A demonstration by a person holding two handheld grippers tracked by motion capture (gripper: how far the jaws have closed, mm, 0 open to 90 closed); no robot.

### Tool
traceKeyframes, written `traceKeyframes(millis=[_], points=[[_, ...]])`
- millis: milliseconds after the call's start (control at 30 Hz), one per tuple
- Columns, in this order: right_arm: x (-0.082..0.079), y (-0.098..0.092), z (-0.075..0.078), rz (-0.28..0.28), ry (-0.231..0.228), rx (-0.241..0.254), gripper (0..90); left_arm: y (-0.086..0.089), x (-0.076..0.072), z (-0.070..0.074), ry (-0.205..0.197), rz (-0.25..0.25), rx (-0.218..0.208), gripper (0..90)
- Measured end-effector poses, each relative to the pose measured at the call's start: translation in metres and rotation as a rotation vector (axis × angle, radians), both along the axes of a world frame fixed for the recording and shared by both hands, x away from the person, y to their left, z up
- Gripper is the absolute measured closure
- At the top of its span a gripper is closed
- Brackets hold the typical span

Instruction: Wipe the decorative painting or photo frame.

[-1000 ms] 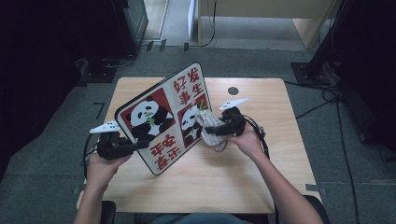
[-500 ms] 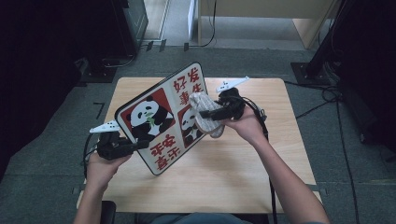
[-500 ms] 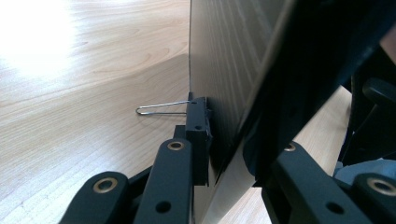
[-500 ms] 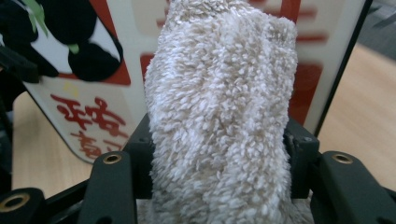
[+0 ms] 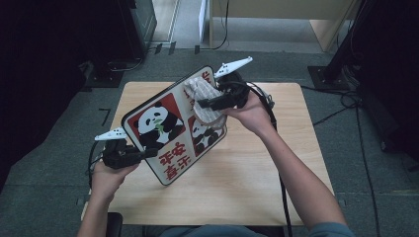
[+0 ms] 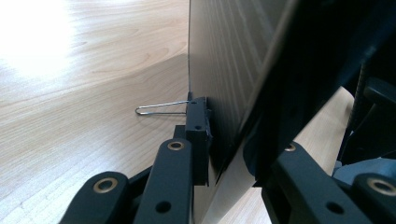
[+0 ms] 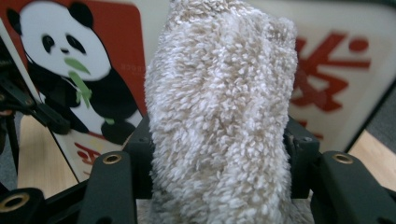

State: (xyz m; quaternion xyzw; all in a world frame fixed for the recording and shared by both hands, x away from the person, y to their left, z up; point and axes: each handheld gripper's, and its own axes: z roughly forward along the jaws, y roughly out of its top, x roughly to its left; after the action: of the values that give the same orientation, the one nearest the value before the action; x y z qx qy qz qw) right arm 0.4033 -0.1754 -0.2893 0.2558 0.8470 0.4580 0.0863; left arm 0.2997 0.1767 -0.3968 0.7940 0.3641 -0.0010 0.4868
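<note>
Left gripper (image 5: 141, 155) clamps panda board (image 5: 168, 131) at lower edge, tilted over table (image 5: 276, 187). Right gripper (image 5: 210, 104) grasps towel (image 7: 219, 116) against board's upper face. Board stiff, slick: keep your edge grip; towel soft, pinch bunched middle.

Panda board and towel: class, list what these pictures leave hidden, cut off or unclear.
- Panda board, high view: the towel in the right gripper covers its upper red characters.
- Board's printed face, left gripper view: unseen; the left gripper clamps its edge.
- Board's top, right gripper view: cut off by the frame.
</note>
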Motion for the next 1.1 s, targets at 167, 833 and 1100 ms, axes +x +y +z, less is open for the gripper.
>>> traceKeyframes(millis=[167,833,1100], points=[[0.002,0.011,0.006,-0.004,-0.023,-0.006,44.2,0.000,0.000,0.000,-0.003,-0.005,0.002,78.4],[0.004,0.015,-0.014,-0.027,-0.050,-0.054,43.2,0.001,0.000,0.000,-0.003,-0.006,0.001,78.5],[0.004,0.014,-0.022,-0.025,-0.033,-0.053,42.9,0.001,0.000,0.000,-0.002,-0.006,0.001,78.4]])
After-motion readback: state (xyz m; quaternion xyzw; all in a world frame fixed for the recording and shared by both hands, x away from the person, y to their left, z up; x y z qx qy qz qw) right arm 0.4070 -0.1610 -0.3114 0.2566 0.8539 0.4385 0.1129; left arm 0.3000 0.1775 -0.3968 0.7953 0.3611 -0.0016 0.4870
